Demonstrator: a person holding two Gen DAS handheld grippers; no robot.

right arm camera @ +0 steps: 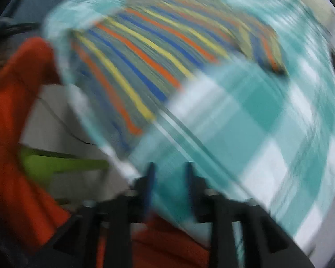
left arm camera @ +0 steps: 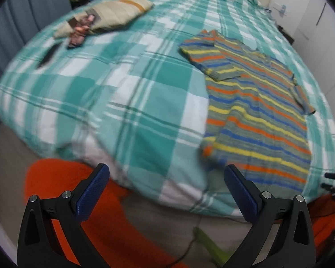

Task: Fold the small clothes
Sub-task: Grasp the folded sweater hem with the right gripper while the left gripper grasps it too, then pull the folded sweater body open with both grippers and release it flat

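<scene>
A small striped shirt (left arm camera: pixel 256 102) in orange, yellow, blue and grey-green lies flat on the teal and white checked bedspread (left arm camera: pixel 127 93), with its left sleeve folded in. My left gripper (left arm camera: pixel 166 174) is open and empty, above the bed's near edge, left of the shirt's hem. In the blurred right wrist view the shirt (right arm camera: pixel 149 53) lies ahead on the bedspread (right arm camera: pixel 256 116). My right gripper (right arm camera: pixel 169 172) is partly open with nothing between its blue pads, over the bed's edge.
A beige folded cloth (left arm camera: pixel 114 15) and a pinkish bundle (left arm camera: pixel 80 31) lie at the bed's far left. A dark flat object (left arm camera: pixel 48 55) lies near them. An orange rug (left arm camera: pixel 62 178) and a green object (right arm camera: pixel 55 165) are on the floor below the bed edge.
</scene>
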